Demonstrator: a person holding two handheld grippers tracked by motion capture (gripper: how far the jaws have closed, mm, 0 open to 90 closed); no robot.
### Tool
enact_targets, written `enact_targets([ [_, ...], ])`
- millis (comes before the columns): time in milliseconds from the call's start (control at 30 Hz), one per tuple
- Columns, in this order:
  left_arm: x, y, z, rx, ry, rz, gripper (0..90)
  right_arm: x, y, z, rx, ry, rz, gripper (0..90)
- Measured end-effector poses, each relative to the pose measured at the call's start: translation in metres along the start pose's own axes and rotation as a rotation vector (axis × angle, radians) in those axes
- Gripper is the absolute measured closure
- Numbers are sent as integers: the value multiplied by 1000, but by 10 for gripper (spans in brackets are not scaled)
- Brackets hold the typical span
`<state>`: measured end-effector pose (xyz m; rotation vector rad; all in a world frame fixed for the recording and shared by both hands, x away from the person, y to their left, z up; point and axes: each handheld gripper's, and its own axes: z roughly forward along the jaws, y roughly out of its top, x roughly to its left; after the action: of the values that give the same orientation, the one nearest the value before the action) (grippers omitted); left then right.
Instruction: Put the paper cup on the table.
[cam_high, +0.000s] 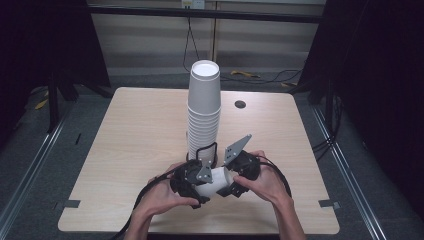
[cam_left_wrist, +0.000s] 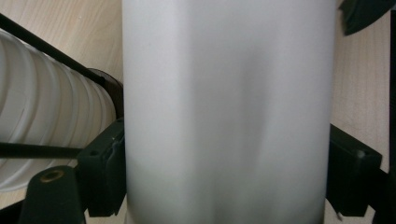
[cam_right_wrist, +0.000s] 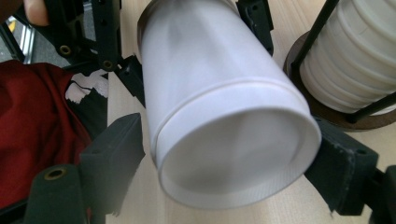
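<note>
Cup between both your grippers
Your left gripper (cam_high: 200, 181) pinches the cup (cam_high: 214, 181) across its body; your right gripper (cam_high: 231, 181) clamps its base end, beside the stack (cam_high: 203, 107).

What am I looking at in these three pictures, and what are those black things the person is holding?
A person sits at a wooden table holding black tongs in each hand. One picture looks down from above; the other two come from cameras riding on the tongs. A tall stack of white paper cups stands in a wire holder. The left tongs and right tongs both clamp one single cup, lying sideways: the left across its wall, the right near its rim.
</note>
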<state>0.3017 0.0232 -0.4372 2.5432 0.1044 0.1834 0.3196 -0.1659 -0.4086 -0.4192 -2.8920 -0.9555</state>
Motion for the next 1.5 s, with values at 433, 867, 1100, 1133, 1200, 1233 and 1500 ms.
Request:
enact_targets([
  [433,-3,3,3,-2,-18,13,173,0,5,6,45,29,-27,207],
  [867,-1,1,1,14,-26,63,173,-1,4,7,52,34,-33,212],
  [1100,-3,0,2,-16,-30,39,172,-1,3,7,49,50,-31,223],
  [1133,0,1,0,10,-29,77,172,-1,3,6,39,42,-43,231],
  [1200,-2,0,1,-15,-26,54,172,0,3,6,37,37,-41,236],
  [1233,-3,0,1,-15,-22,50,170,1,4,6,36,36,-47,238],
  [1500,0,-3,0,-68,-27,46,145,1,3,5,27,30,-52,252],
])
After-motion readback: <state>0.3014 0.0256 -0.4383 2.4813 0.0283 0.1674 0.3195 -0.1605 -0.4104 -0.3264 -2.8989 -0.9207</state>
